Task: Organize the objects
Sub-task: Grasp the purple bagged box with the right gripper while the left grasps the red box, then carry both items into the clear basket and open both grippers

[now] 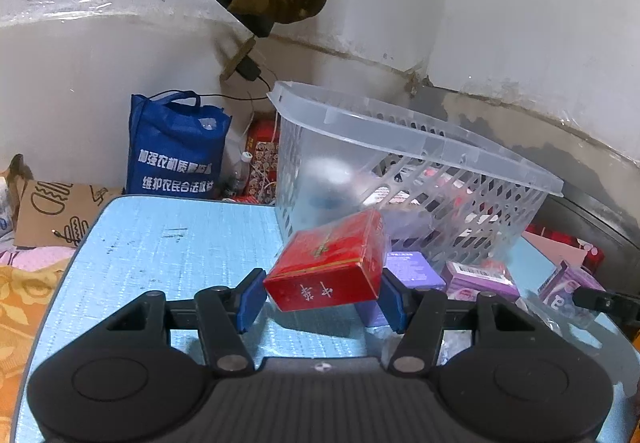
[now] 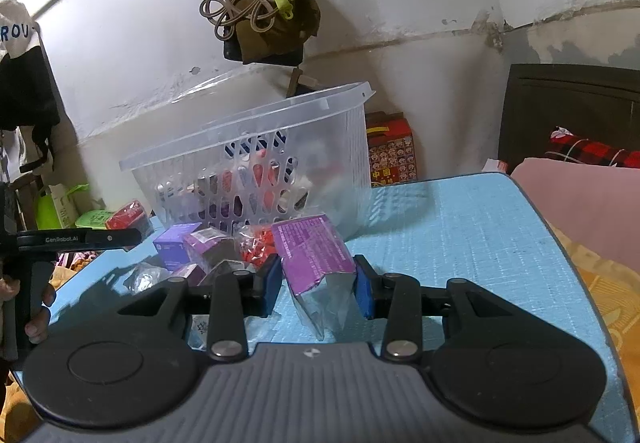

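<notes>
while both grippers are loaded, nothing is in the basket yet from these two picks. left gripper [image 1: 322,297] is clamped on a red box [image 1: 330,263], blue pads on its two short sides, box tilted and lifted off the blue mat [image 1: 160,243], just in front of the clear basket [image 1: 420,147] near the mat's far edge. box looks like glossy rigid card with gold trim and white characters; slick faces, so a rotating slip between the pads is the risk here, since it already sits skewed. further right, loose purple boxes [image 1: 480,277] and crinkly clear wrappers lie on the mat at the basket's foot. right gripper [image 2: 316,289] grips a purple carton [image 2: 314,253] with a clear film tail hanging below it; carton is thin card, one end looks dented or open, so squeezing harder could crush it, and the film could snag the pile just left of it. basket is translucent plastic, lattice-cut walls, smooth wide rim, light-looking; my guess is a knock on the rim [image 2: 248,123] while lifting over would shove or tip it, and it stands close to the mat's far edge. both grippers converge on one opening, so collision between them is plausible. mat is a textured woven-look sheet, decent friction for anything dropped.
</notes>
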Demonstrator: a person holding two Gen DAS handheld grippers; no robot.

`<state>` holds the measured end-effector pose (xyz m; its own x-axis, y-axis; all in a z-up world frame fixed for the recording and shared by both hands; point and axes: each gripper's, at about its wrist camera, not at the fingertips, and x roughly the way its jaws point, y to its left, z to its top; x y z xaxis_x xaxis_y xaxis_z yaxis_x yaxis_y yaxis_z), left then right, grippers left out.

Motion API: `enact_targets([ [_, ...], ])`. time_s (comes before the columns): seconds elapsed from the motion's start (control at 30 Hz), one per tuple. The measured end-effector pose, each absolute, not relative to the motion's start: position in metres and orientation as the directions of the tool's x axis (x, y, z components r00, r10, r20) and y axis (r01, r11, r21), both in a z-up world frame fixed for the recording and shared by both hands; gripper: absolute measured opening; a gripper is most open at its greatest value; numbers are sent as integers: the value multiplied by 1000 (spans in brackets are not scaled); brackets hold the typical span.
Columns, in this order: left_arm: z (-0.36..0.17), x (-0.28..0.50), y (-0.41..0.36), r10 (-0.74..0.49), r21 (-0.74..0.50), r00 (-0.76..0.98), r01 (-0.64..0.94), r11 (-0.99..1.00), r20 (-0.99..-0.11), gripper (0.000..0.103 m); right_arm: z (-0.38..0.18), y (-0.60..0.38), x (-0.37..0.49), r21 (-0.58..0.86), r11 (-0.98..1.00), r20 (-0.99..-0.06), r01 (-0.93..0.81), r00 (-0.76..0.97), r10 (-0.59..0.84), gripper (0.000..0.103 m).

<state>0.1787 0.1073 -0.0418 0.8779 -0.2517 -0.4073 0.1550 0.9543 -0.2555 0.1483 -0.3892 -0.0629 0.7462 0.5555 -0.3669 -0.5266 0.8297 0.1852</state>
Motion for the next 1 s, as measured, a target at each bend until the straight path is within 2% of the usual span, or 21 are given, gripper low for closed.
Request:
enact_targets([
  [0.13, -39, 171, 113, -245, -278, 890, 141, 950, -385, 63, -63, -390, 148, 185, 831, -364, -525, 749, 554, 42],
  [0.27, -35, 147, 107, -182, -253, 916, 92, 963, -357, 63, -63, -389, 150, 185, 832, -365, -523, 750, 552, 42],
  [0.57, -34, 115, 108, -193, -292, 927, 97, 951, -322, 63, -62, -389, 146, 179, 841, -354, -510, 765, 539, 42],
  [1.0, -13, 92, 98, -204, -279, 941, 126, 952, -270, 63, -45, -398, 132, 164, 862, -276, -480, 817, 507, 41],
])
